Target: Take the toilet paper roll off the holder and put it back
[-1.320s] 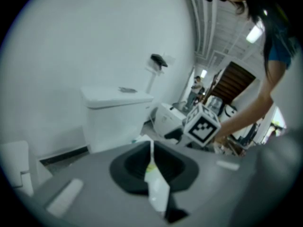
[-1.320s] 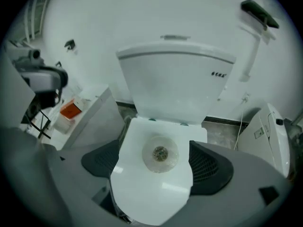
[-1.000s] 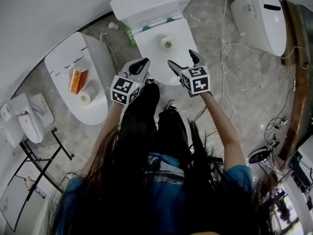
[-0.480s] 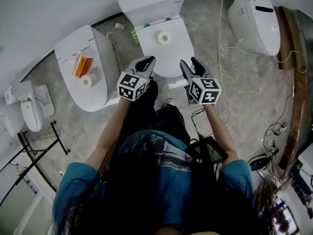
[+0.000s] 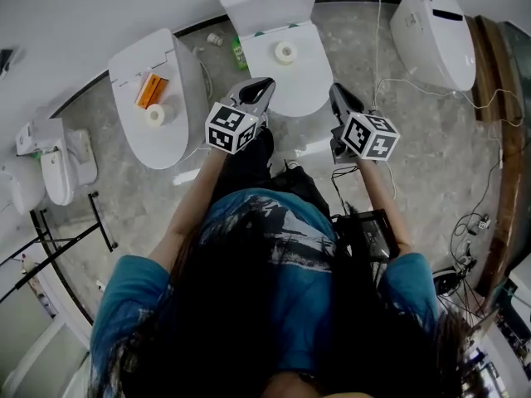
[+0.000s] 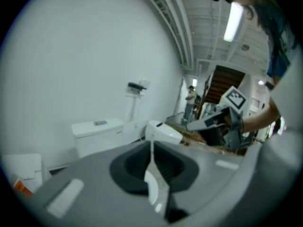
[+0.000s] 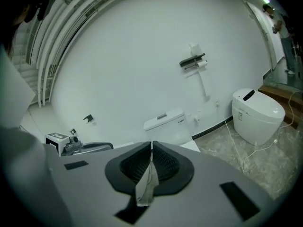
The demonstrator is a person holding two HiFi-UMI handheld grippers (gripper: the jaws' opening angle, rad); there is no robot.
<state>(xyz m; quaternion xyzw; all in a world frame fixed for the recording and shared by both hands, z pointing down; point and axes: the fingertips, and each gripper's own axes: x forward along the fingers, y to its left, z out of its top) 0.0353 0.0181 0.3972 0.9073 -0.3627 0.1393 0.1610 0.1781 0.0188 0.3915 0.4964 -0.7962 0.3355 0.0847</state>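
Left toilet (image 5: pixel 178 135): stands left of the middle toilet (image 5: pixel 292 94), lid down, with an orange box (image 5: pixel 149 89) and a spare roll (image 5: pixel 155 114) on it. Neither is in play.
Left gripper (image 5: pixel 262 84): in the air just left of the middle toilet's front end. Its jaws are pressed together with nothing between them, and its own view shows only the seam.
Toilet paper roll (image 5: pixel 285 52): lies on the middle toilet's closed lid, near the tank and well clear of both grippers. It is on the same spot of the lid as a second ago.
Wall holder (image 7: pixel 192 61): on the wall above and to the right of the middle toilet's tank. A pale shape sits at its right end, too small for me to call a roll.
Right gripper (image 5: pixel 338 94): in the air just right of the middle toilet's lid. Its jaws stood wide a second ago and have just been closing. Now they meet, with nothing caught between them.
Right toilet (image 5: pixel 436 36): right of the middle toilet, untouched.
What changed: both grippers have lifted and drawn back from the middle toilet as the person straightens up.
What it means: I'd judge that no carrying is under way. If the roll on the lid is the one meant, it is neither held nor on the holder, and a gripper must open again before taking it.
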